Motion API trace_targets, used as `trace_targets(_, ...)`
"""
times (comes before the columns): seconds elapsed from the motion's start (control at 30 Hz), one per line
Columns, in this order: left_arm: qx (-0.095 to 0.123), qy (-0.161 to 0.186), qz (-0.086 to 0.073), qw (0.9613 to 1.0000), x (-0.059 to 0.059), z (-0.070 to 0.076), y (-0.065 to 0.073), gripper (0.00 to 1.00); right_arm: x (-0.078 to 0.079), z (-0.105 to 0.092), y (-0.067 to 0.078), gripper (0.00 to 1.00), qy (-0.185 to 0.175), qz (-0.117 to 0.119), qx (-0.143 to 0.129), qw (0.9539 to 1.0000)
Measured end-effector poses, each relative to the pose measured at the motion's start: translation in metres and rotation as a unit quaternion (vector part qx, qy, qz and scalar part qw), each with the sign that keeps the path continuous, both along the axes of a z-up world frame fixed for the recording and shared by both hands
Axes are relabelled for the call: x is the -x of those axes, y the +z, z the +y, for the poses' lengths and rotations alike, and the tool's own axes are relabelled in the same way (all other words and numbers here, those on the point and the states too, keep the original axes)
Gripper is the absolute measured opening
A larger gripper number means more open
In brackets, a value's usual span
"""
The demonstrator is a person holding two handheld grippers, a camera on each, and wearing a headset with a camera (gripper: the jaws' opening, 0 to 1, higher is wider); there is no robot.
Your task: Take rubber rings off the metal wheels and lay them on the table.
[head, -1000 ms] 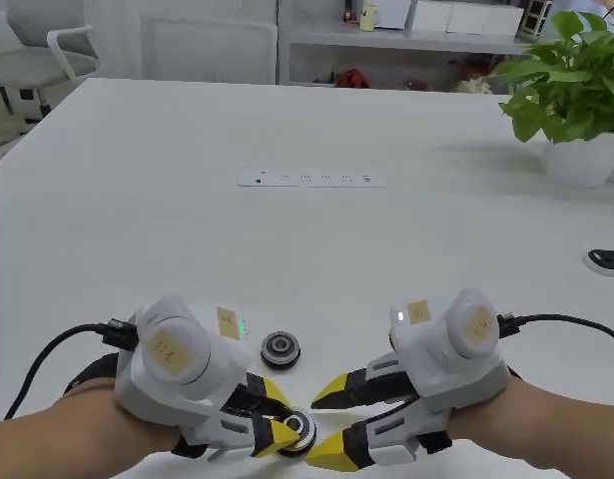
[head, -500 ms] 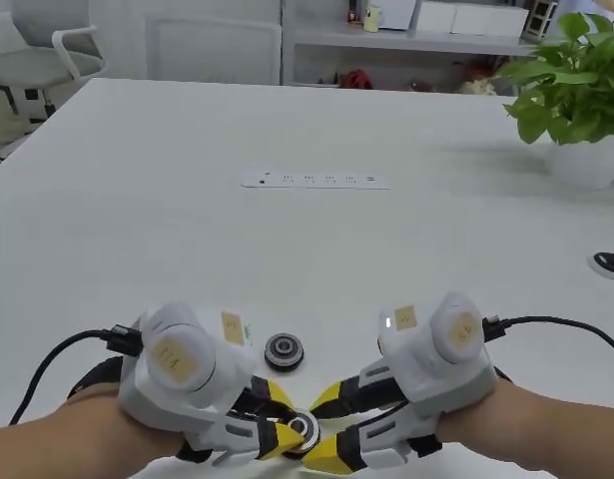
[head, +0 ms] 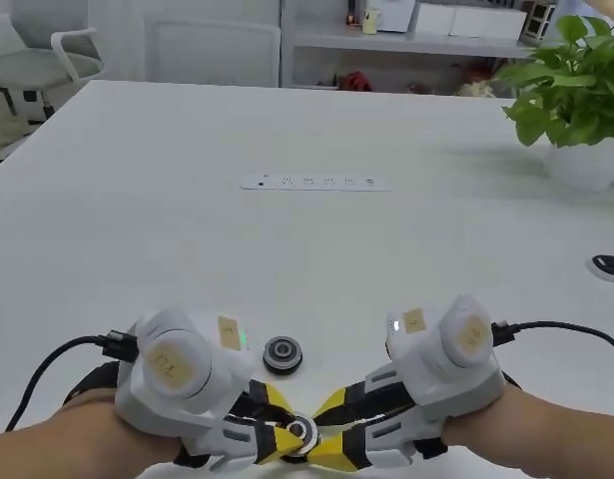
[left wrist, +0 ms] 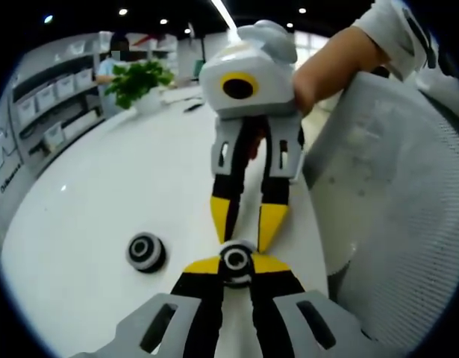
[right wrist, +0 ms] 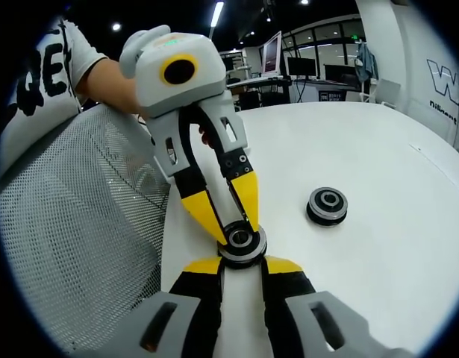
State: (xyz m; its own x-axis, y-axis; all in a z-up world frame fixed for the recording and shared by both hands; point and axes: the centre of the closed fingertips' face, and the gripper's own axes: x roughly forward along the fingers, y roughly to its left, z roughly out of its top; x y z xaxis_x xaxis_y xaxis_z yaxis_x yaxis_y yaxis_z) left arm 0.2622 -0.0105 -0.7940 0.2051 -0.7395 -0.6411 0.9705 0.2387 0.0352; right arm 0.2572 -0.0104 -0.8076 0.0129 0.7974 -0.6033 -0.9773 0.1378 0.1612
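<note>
A: Metal wheel (head: 299, 431), its dark ring seemingly not yet off, is held low over the near edge of the table (head: 287, 249). It is clamped from the left by the left gripper (head: 277, 435), jaws drawn almost together on it. The right gripper (head: 328, 439) is closed onto its rim from the right.

B: Noted. Hub to be clamped firmly; the ring alone should be rolled off sideways, not yanked. A second wheel (head: 283, 352) lies just beyond, untouched.
</note>
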Motion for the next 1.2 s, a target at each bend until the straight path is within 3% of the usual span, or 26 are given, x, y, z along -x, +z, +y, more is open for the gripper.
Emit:
trace_targets(0.3,0.002,0.001,0.001,1.0000,0.000,0.000,0.000,0.13,0.000,-0.003,-0.001,0.09,-0.003,0.003,0.005,1.0000)
trace_targets(0.7,-0.001,0.000,-0.003,1.0000,-0.001,0.000,0.000,0.13,-0.004,-0.007,0.001,0.00,-0.035,0.033,-0.003,0.9988)
trace_targets(0.8,-0.004,0.002,-0.002,1.0000,-0.001,0.000,0.000,0.13,-0.006,-0.008,0.002,0.00,-0.054,0.055,-0.013,0.9969)
trace_targets(1.1,-0.010,0.005,-0.005,0.9999,-0.002,0.001,-0.001,0.13,-0.012,-0.010,0.006,0.00,-0.090,0.082,-0.036,0.9920)
trace_targets(1.2,-0.013,0.006,-0.008,0.9999,-0.002,0.001,-0.001,0.12,-0.015,-0.009,0.011,0.00,-0.105,0.095,-0.052,0.9885)
